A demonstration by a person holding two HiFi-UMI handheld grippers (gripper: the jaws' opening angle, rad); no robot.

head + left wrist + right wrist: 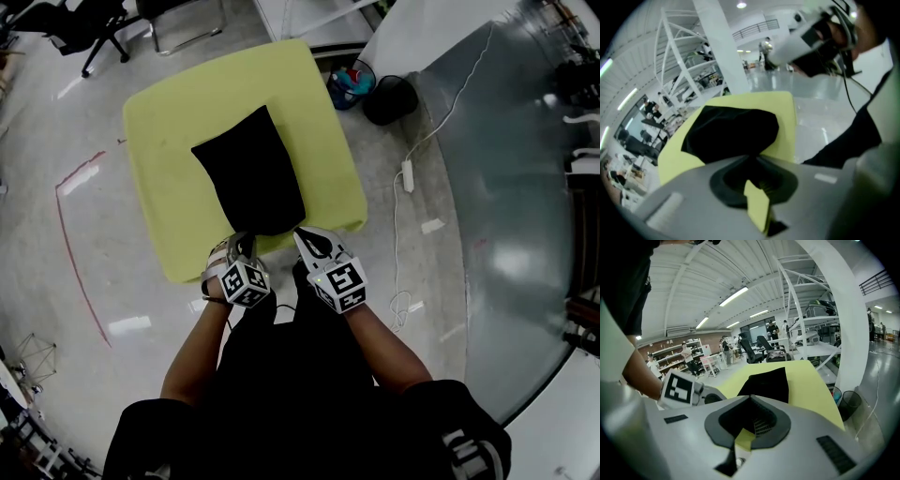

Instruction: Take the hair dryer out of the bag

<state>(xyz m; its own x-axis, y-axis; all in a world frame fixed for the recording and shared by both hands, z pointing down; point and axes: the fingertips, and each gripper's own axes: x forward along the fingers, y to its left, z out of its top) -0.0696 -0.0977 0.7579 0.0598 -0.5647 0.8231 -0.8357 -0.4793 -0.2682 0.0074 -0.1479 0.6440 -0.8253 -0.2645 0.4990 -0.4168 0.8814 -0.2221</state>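
A black bag lies flat on a yellow-green table, its mouth end toward me. No hair dryer shows anywhere. My left gripper sits at the bag's near left corner. In the left gripper view the jaws meet on the edge of the bag, with the fabric pinched to a point between them. My right gripper is at the near right corner, shut with nothing in it. In the right gripper view its tips stop just short of the bag.
Two waste baskets stand on the floor beyond the table's right corner. A white power strip with its cable lies to the right. Red tape marks the floor at left. Office chairs stand at the far left.
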